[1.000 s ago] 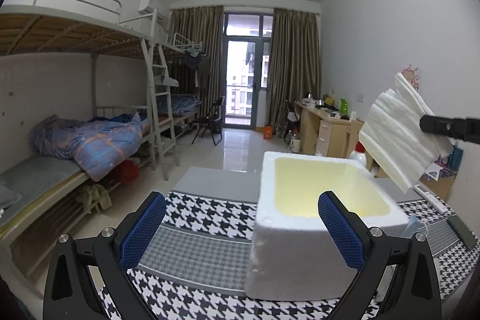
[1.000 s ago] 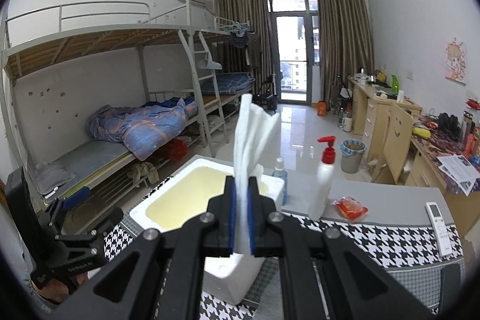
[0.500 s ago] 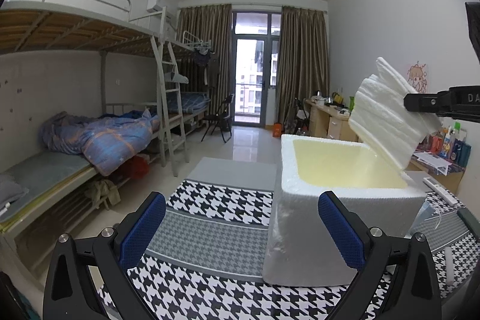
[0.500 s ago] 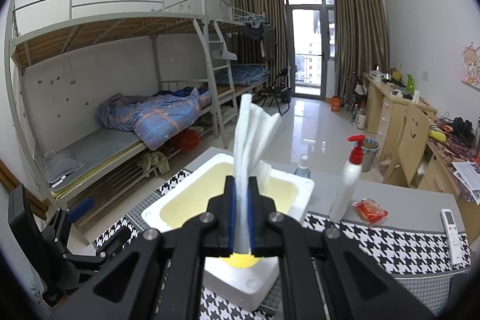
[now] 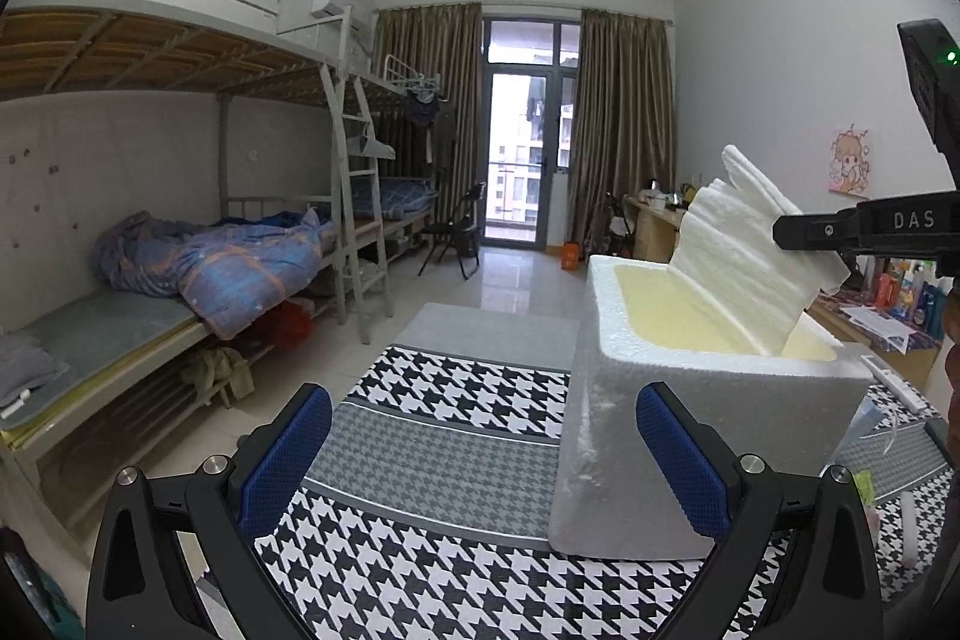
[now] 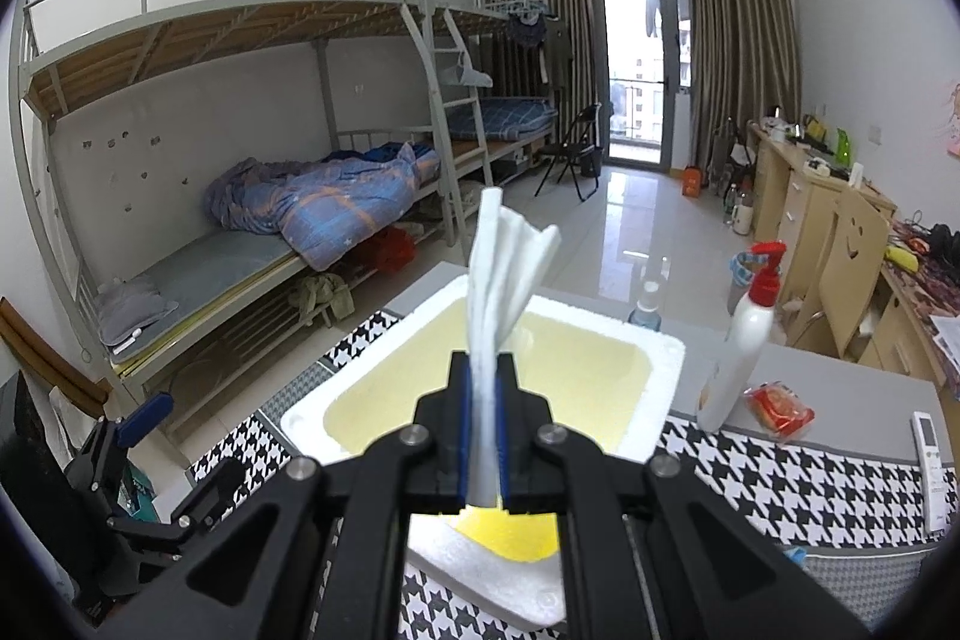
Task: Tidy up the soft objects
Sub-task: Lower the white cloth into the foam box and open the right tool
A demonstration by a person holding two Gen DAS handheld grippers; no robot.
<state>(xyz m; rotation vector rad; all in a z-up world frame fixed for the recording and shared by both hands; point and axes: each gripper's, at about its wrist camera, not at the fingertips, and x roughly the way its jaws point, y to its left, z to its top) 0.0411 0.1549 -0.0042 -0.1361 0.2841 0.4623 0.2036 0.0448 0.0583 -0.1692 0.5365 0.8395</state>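
Your right gripper (image 6: 480, 436) is clamped on the folded white cloth (image 6: 504, 274), which stands over the open foam box (image 6: 666, 370), its lower edge dipping inside in the left wrist view. Your left gripper (image 5: 480, 466) is spread wide and empty, beside the box on the houndstooth table (image 5: 456, 388).

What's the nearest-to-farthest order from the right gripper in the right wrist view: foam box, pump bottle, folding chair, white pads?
1. White pads, pinched in the right gripper jaws.
2. Foam box, directly below and ahead.
3. Pump bottle, on the table to the right, past the box.
4. Folding chair, far across the floor by the balcony door.
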